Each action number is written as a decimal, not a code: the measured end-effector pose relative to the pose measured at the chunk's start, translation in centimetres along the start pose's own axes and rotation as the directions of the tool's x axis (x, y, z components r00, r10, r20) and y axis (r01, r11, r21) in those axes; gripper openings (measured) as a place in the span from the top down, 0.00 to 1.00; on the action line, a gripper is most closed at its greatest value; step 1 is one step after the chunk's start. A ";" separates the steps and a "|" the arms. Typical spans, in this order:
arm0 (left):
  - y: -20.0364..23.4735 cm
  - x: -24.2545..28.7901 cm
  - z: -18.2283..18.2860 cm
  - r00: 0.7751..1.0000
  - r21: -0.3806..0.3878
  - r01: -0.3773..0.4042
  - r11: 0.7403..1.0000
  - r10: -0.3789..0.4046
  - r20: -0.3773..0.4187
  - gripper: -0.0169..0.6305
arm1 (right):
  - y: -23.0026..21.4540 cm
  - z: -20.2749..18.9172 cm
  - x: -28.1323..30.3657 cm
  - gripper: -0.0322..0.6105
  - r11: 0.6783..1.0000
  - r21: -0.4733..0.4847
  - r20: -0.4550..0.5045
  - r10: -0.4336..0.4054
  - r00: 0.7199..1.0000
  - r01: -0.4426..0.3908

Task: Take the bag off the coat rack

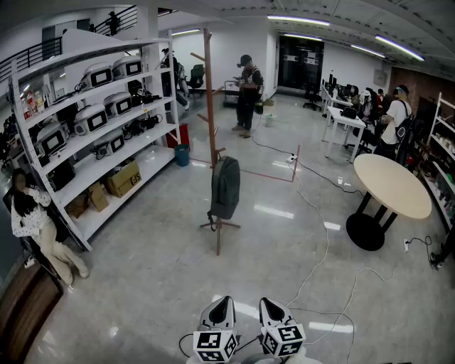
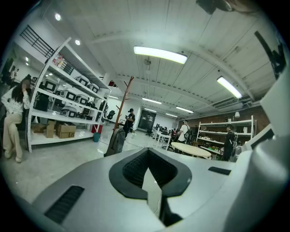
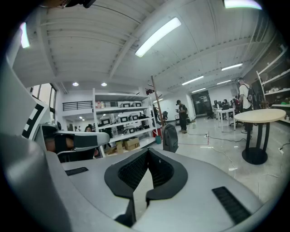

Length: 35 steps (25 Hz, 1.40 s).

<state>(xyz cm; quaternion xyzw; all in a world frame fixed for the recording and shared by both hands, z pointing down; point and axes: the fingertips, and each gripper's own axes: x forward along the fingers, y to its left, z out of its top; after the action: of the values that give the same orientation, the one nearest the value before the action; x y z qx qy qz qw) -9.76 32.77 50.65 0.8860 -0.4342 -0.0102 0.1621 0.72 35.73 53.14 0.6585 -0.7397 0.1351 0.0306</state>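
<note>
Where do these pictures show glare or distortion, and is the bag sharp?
Head view: ceiling lights glare on the floor; the shelf bows; the bag is sharp. Left gripper view and right gripper view: dark round corners, strong fisheye, bag small but clear.

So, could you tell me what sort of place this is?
Probably an open-plan office or lab workspace: a tall shelving unit stocked with devices and boxes, white desks with people around them, and a round table. The coat rack with the bag stands mid-floor.
</note>
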 end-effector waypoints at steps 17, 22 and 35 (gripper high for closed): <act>2.3 4.6 1.9 1.000 0.033 0.011 0.999 -0.011 0.008 0.97 | -1.6 2.5 5.5 0.93 1.000 0.000 0.041 -0.010 0.999 0.010; 3.1 7.4 3.0 1.000 0.036 0.004 0.999 -0.004 0.019 0.97 | -2.8 3.7 7.9 0.93 1.000 -0.008 0.053 -0.002 0.999 0.002; 5.7 14.3 4.4 0.999 0.047 -0.031 0.998 0.030 0.022 0.97 | -5.9 6.4 15.5 0.93 1.000 -0.002 0.073 0.026 0.997 -0.026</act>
<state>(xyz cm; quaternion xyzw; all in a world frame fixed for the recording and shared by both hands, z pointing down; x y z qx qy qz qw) -5.91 17.31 49.93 0.8827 -0.4497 -0.0067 0.1365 5.31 18.67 51.37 0.6533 -0.7489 0.1108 0.0022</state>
